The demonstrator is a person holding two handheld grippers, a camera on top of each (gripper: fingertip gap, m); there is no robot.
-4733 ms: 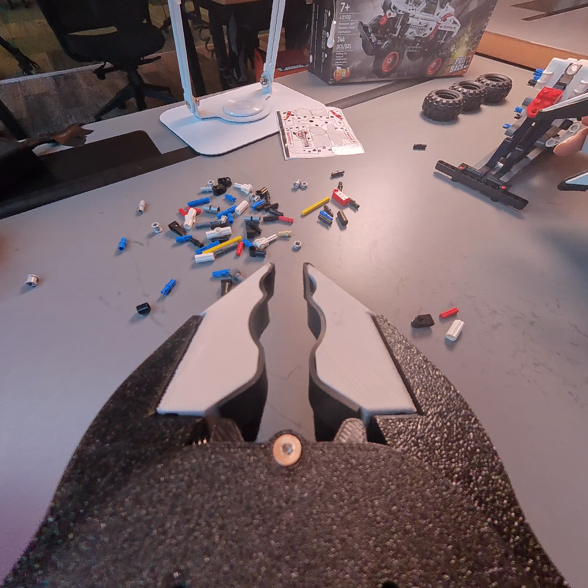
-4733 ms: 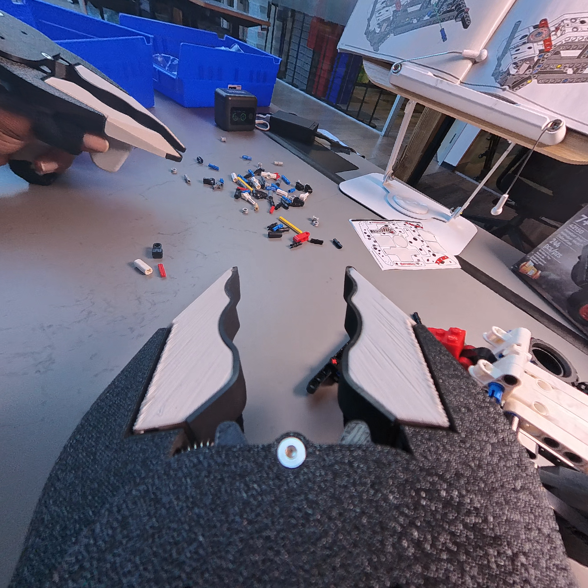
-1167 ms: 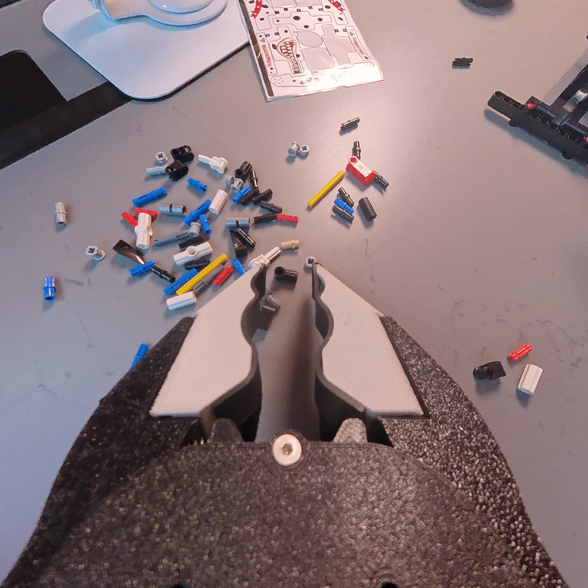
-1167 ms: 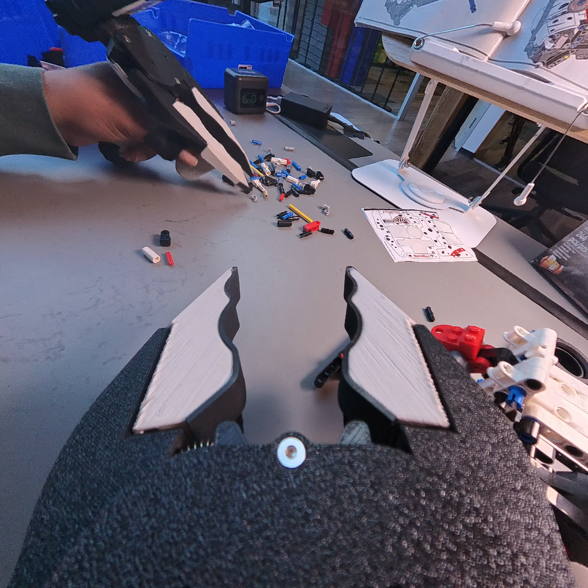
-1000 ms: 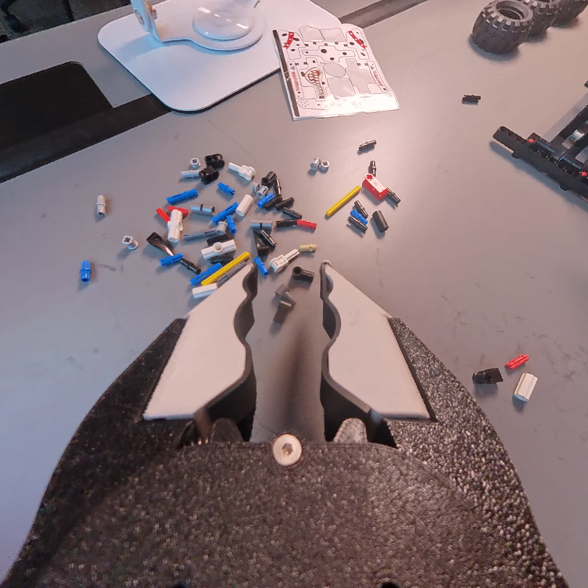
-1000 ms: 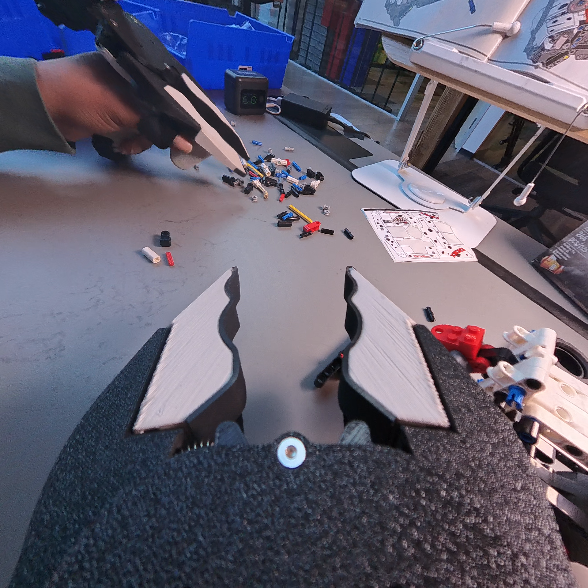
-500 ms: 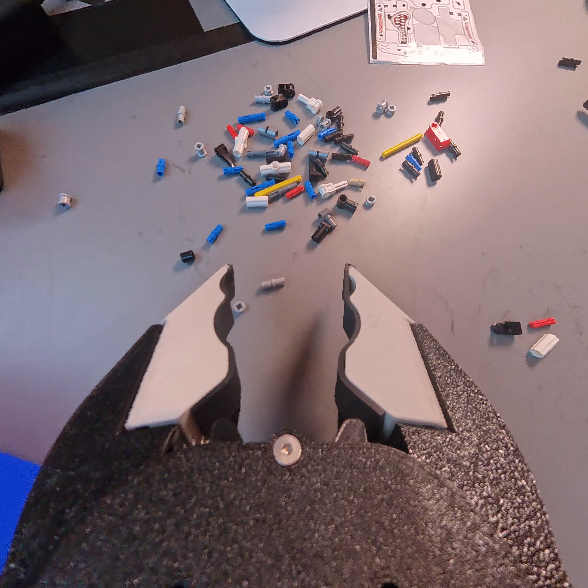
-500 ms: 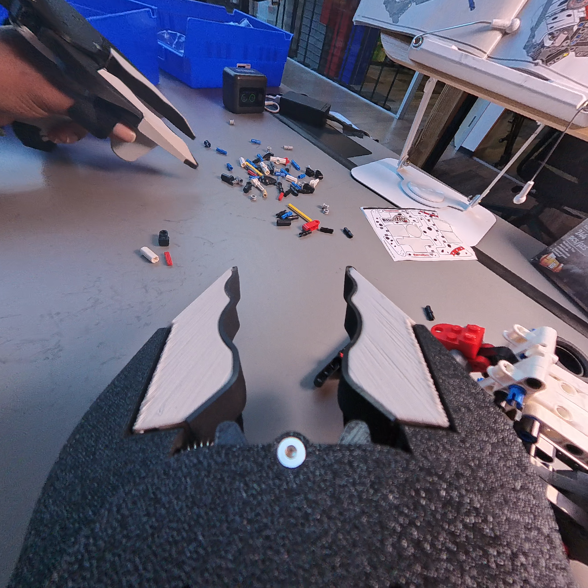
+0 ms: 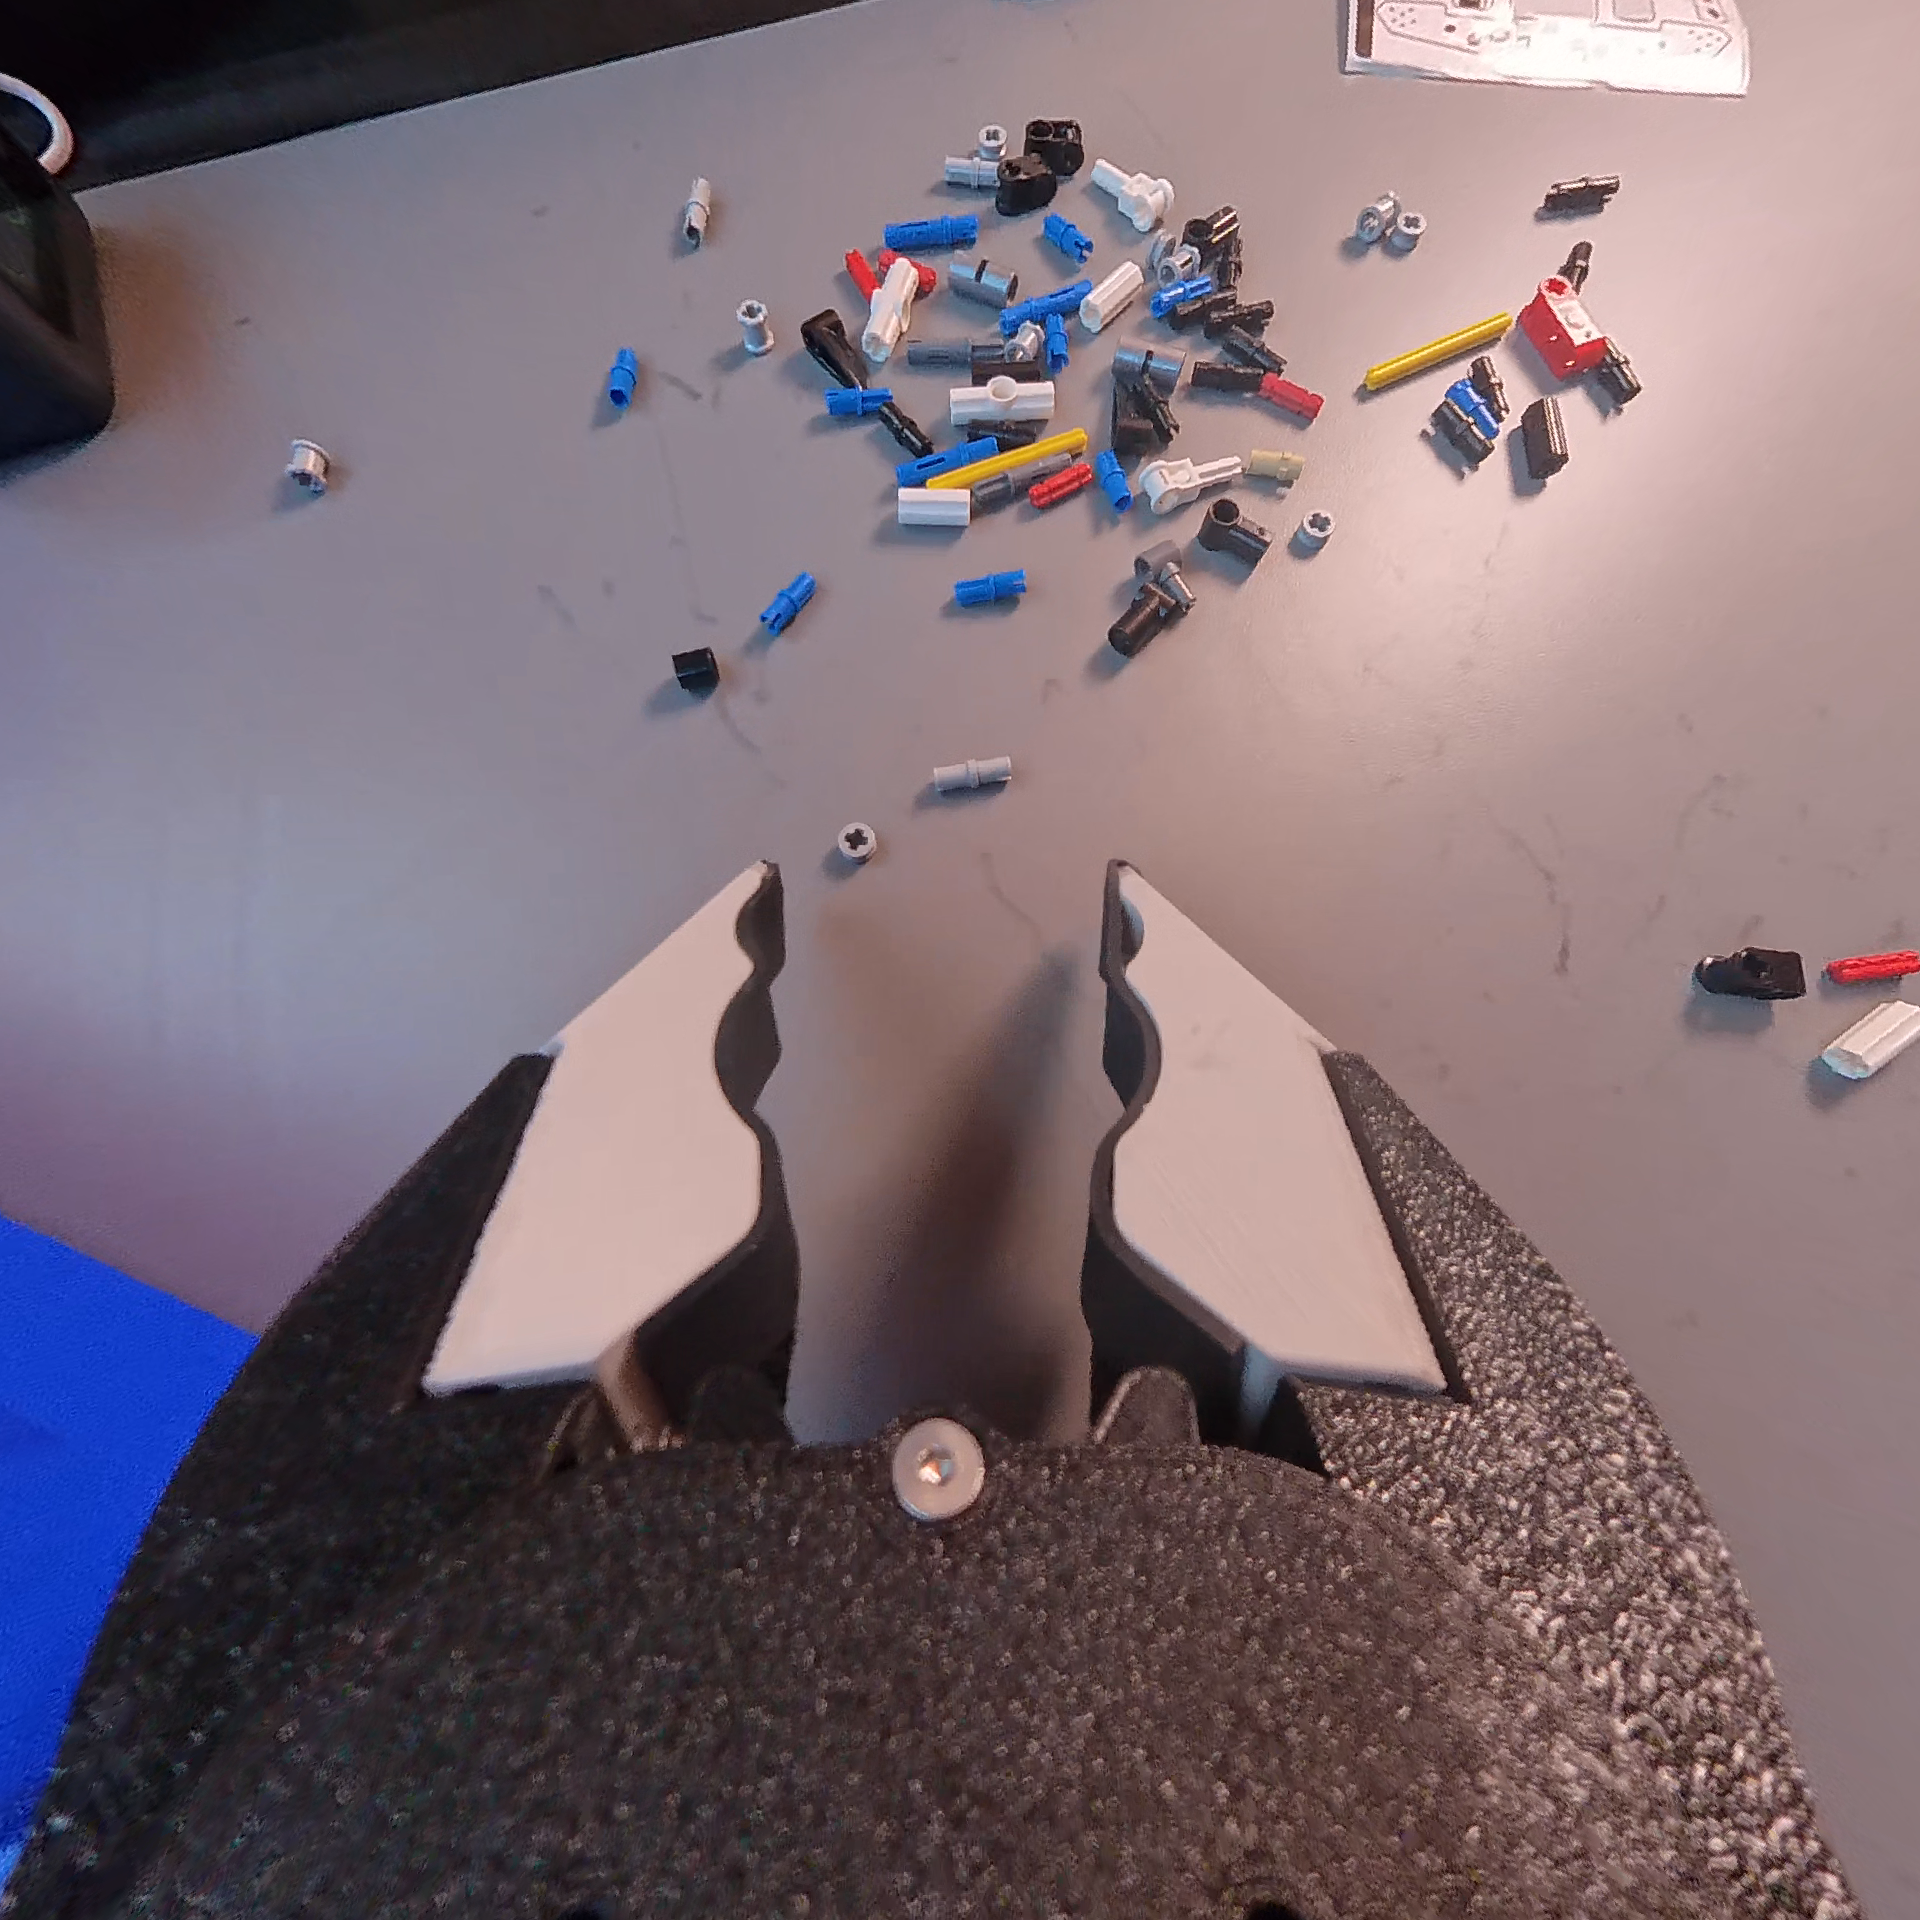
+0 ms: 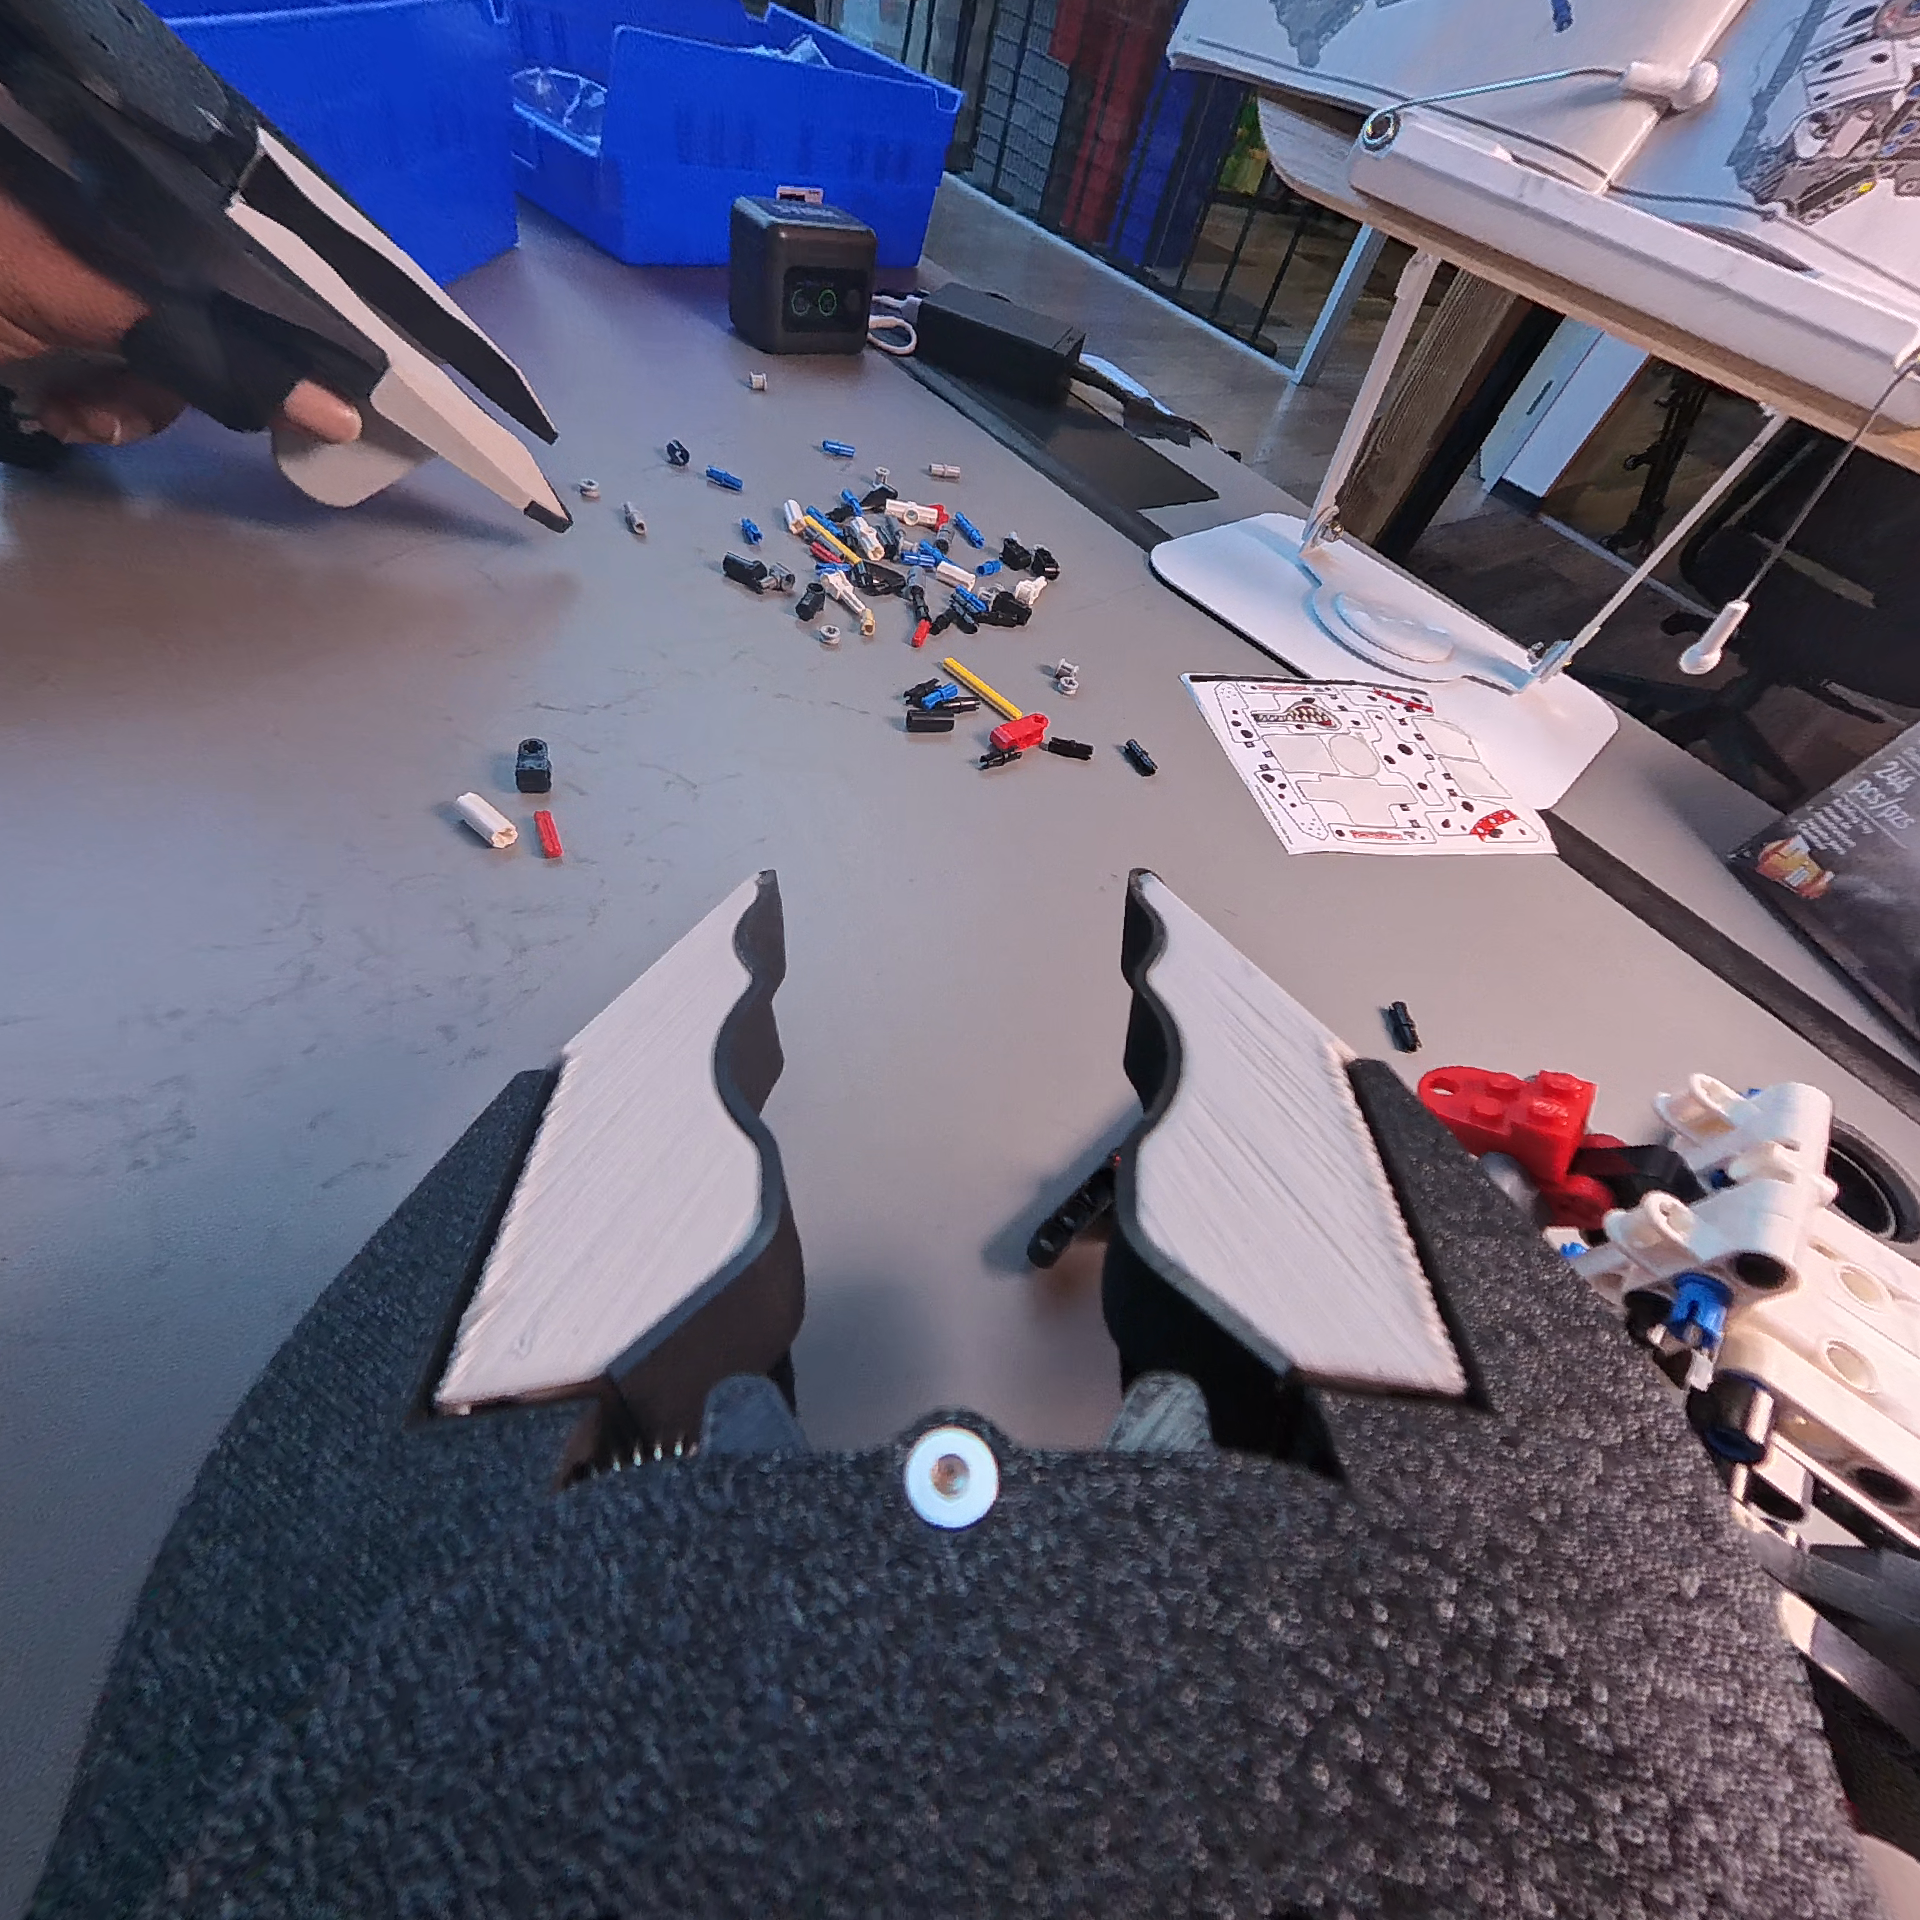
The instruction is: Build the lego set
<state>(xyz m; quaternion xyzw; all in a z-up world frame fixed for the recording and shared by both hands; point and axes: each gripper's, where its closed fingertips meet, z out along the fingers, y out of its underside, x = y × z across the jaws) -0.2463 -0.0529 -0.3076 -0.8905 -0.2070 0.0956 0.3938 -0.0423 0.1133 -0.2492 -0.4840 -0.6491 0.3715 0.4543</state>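
A scatter of small Lego pins, axles and connectors (image 9: 1039, 374) lies on the grey table. My left gripper (image 9: 940, 868) is open and empty, low over the table. A grey bush (image 9: 858, 841) and a grey pin (image 9: 971, 774) lie just beyond its tips. In the right wrist view the left gripper (image 10: 535, 488) shows held by a hand, with the scatter (image 10: 894, 561) to its right. My right gripper (image 10: 951, 883) is open and empty. The partly built white, red and black model (image 10: 1704, 1247) sits at its right side, with a black beam end (image 10: 1070, 1216) by the right finger.
A black connector (image 9: 1751, 971), red pin (image 9: 1870, 966) and white tube (image 9: 1870, 1039) lie apart at the right. Sticker sheet (image 10: 1361, 764), white stand base (image 10: 1382, 623), set box (image 10: 1860, 862), black cube device (image 10: 800, 275), and blue bins (image 10: 717, 145) ring the table.
My left gripper drew back from the scatter toward the near left and opened wider; a grey pin and bush now lie apart from the pile near its tips. The right gripper stayed put.
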